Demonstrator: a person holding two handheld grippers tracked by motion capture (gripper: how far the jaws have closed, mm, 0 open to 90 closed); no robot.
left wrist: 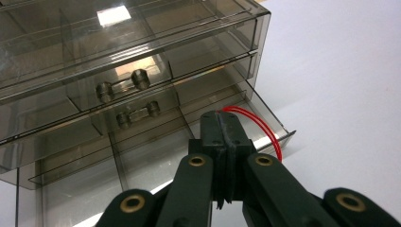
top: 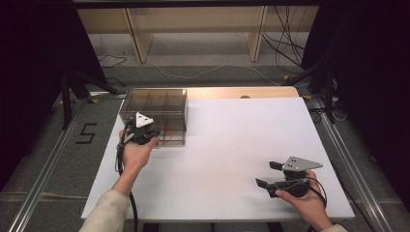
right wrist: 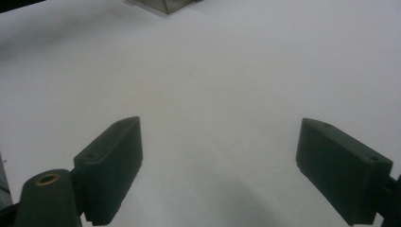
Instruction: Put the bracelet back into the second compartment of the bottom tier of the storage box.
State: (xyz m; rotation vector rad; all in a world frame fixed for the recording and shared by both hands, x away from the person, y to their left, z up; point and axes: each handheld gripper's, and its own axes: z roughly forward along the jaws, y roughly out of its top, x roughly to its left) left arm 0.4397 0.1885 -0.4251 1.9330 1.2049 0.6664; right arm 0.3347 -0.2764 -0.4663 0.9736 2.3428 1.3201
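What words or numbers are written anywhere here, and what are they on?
"5" in black, on the grey floor left of the white table.
Nothing to read on the smoky clear drawer box or either claw.

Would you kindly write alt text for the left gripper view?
The left gripper, jaws shut on a red loop, reaches over the open bottom drawer of a smoky clear drawer box. The box stands on a white table.
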